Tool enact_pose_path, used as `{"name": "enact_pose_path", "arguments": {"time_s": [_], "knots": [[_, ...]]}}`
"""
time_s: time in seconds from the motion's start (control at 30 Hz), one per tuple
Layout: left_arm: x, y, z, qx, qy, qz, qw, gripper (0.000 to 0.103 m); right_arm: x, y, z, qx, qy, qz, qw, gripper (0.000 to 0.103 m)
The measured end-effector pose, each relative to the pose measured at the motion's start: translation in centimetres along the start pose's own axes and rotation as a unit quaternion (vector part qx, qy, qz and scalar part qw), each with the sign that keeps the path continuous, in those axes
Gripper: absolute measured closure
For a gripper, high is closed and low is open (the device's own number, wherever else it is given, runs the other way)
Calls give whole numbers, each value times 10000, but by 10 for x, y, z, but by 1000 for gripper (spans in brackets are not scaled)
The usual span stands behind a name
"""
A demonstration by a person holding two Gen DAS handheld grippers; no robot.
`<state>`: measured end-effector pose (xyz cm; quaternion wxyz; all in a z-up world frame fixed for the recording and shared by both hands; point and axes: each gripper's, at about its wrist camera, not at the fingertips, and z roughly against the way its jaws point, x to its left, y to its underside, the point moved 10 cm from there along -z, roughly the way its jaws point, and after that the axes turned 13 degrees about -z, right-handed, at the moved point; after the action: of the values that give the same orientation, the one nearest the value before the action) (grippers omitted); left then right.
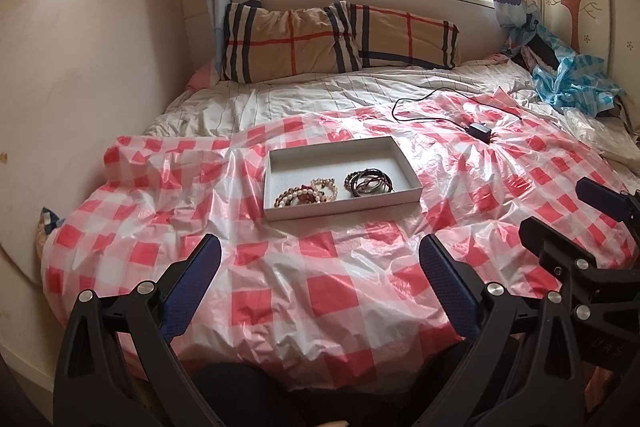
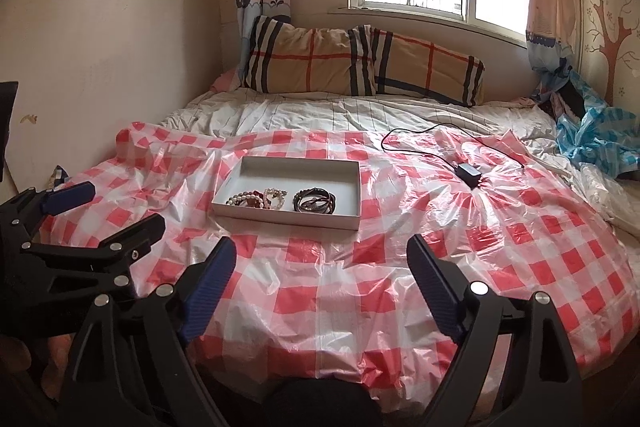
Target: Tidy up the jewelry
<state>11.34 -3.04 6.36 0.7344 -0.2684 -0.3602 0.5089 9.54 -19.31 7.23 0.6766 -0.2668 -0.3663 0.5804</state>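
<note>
My left gripper (image 1: pixel 320 259) hangs over the near edge of the bed with its jaws spread wide, nothing between the ribbed blue pads on its black plastic fingers. My right gripper (image 2: pixel 322 261) is spread just as wide and just as empty, beside the left one.

Ahead of both, well apart from the fingertips, lies the shallow white cardboard tray (image 1: pixel 404 163), a plain rectangle with low straight walls and a matte floor. It sits on the thin red-and-white checked plastic sheet (image 1: pixel 328 291), glossy and crinkled, puckered into folds all over. The jewelry is all in the near half of the tray: on the left the pale pearl-like bead bracelets (image 1: pixel 304 193), round and smooth, mixed with reddish-brown beads; beside them, on the right, the dark cord bracelets (image 1: pixel 368 183), thin loops stacked in a loose coil (how many, I cannot tell).

Beyond the tray a small black box-shaped power adapter (image 1: pixel 480 131) rests on the sheet, its thin black cable looping back. Behind that is rumpled pale striped bedding (image 1: pixel 280 99), then two tan plaid pillows (image 1: pixel 292 43) against the wall under the window. Crumpled blue-and-white plastic (image 1: pixel 576 83) is bunched at the far right corner.
</note>
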Motion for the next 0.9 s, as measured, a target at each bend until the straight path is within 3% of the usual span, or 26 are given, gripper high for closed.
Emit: {"name": "enact_pose_path", "arguments": {"time_s": [0.37,0.9], "knots": [[9,41,24,149,68,113,9998,8,6,18,30,-8,368,226,9991,9],[12,52,57,24,19,184,9998,8,15,24,65,-261,502,434,9975,8]]}}
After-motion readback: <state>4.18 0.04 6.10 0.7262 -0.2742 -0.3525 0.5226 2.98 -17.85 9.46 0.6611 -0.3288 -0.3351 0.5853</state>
